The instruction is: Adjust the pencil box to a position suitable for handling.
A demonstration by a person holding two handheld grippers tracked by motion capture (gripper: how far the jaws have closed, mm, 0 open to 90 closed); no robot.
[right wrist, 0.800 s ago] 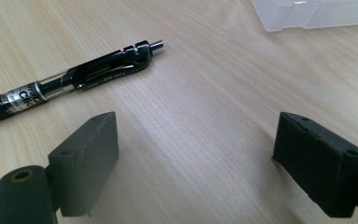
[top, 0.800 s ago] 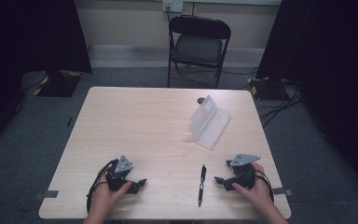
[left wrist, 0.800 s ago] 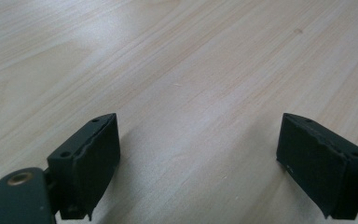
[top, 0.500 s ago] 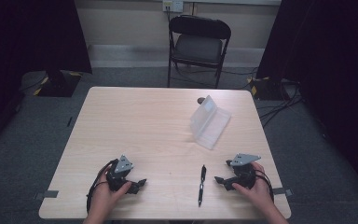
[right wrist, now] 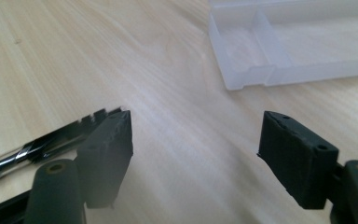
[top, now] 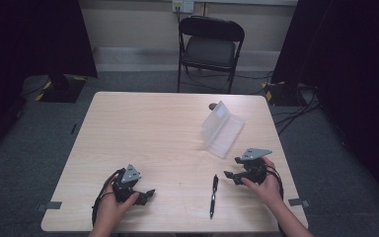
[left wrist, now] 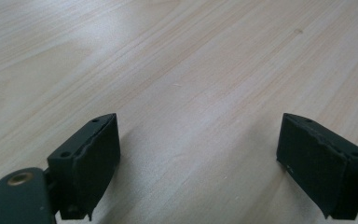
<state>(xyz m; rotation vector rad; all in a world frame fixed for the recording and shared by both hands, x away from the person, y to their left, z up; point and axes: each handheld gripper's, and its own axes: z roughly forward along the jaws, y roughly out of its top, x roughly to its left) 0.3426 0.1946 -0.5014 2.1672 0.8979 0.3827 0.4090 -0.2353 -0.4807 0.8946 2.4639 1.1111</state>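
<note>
I see my right gripper [top: 233, 169] near the right edge of the table [top: 148, 128], and its jaws stand wide apart with nothing between them. The black pen [top: 213, 195] lies flat on the wood just to the left of it, close but not touching. From the right gripper view, the pen [right wrist: 42, 147] pokes out from behind the left jaw, and bare wood shows in the gap. A clear plastic box [top: 222, 129] sits open a little farther up the table, with its lid tipped up behind it. In the right gripper view I can see a wall inside the box [right wrist: 289, 46] that splits it into parts. My left gripper [top: 145, 193] rests low on the left side, well away from the pen. Its jaws [left wrist: 200, 163] are wide apart too, over bare wood.
</note>
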